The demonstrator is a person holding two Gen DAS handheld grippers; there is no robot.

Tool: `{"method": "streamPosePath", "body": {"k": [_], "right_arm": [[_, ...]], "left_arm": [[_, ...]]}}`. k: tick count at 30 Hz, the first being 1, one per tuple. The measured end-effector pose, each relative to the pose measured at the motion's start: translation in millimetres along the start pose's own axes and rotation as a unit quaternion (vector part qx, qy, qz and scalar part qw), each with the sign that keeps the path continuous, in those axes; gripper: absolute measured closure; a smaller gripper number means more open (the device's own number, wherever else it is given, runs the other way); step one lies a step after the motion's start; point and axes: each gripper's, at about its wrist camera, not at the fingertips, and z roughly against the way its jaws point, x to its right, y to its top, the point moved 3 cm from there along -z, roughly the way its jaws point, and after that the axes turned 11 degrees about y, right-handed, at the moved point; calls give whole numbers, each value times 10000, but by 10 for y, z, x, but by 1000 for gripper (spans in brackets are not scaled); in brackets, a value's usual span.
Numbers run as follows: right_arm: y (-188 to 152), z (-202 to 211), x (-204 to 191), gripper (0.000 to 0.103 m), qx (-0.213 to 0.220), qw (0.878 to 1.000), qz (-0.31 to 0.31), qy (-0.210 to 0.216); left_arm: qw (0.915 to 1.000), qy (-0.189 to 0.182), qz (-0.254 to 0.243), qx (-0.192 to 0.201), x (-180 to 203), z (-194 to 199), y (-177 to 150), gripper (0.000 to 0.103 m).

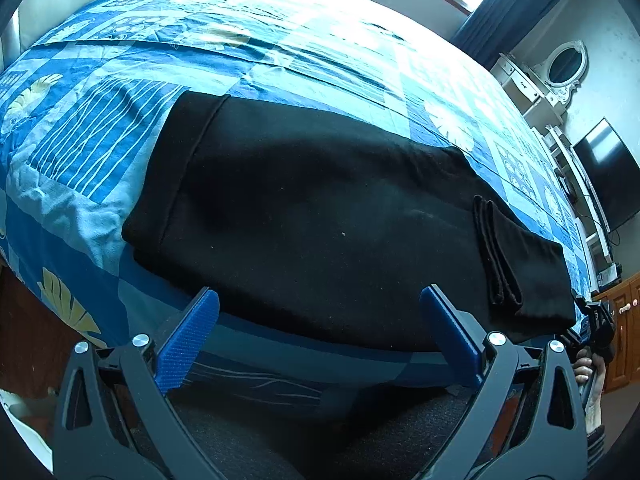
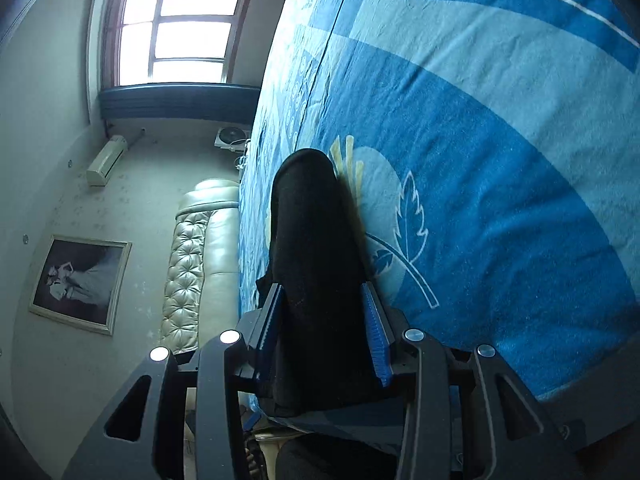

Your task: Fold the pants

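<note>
Blue pads of my left hand-held gripper [image 1: 318,336] stand wide apart at the bottom of its view, holding nothing. Beyond them I see the pants [image 1: 320,216], black, folded long, lying mid-frame on the bed [image 1: 280,40]. My right hand-held gripper [image 2: 324,316] is closed on their end; black cloth hides the contact, and the far end curves from sight.

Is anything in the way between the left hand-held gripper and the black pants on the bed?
No, nothing visible. The left hand-held gripper hangs open just off the near edge of the pants, with only blue bedspread between them. The right hand-held gripper already has the pants' end between its fingers.
</note>
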Motion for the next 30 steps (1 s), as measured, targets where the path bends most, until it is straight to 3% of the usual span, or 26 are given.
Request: {"method": "streamPosePath", "body": {"k": [2, 5, 9, 13, 20, 25, 30], "right_arm": [[-33, -78, 7, 75, -55, 9993, 167, -344], [-51, -173, -6, 81, -31, 9948, 594, -829], [-34, -140, -11, 80, 17, 9961, 553, -681], [-38, -54, -14, 72, 110, 9990, 313, -309], [-156, 124, 96, 64, 170, 9997, 100, -127], [-174, 48, 117, 74, 213, 9967, 416, -663], [-162, 45, 100, 74, 269, 9957, 512, -726]], "left_arm": [[10000, 12, -46, 17, 20, 2, -6, 3], [9999, 31, -107, 23, 52, -2, -23, 3], [9999, 44, -160, 25, 74, -6, -37, 3], [9999, 76, -145, 42, 46, 1, -36, 3], [9999, 78, -3, 74, -40, 16, 11, 3], [9999, 78, -17, 64, -34, 9, 12, 3], [9999, 102, -112, 54, 1, -15, 7, 3]]}}
